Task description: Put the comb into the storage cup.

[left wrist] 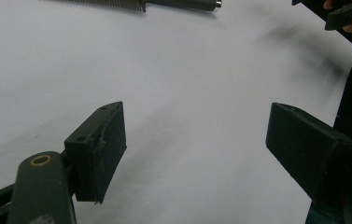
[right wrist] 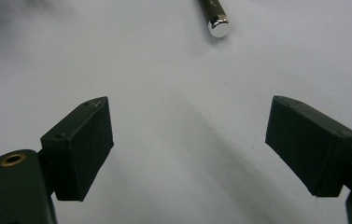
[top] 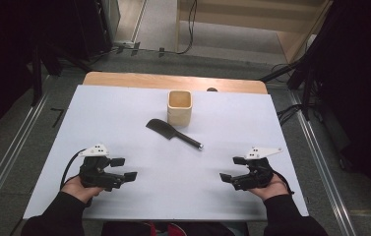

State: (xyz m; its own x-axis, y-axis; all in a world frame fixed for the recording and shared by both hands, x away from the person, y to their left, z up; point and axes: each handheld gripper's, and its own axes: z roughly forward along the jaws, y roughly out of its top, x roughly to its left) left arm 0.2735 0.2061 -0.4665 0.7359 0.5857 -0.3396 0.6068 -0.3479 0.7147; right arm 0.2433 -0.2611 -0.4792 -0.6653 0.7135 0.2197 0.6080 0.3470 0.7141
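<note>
High view | comb (top: 173, 132) lies mid-tabletop (top: 124, 113), just before wooden cup (top: 179, 107) near far edge | left tool (top: 124, 168) and right tool (top: 233, 168) near front corners, jaws wide, empty | probably poised to reach the comb

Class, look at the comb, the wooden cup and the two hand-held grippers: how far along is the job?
Nothing looks done yet: the comb lies flat on the white table, in front of the wooden cup. In hand: nothing; the left hand-held gripper and right hand-held gripper are both open, apart from the comb. Probably left: grasping the comb and perhaps standing it in the cup.
</note>
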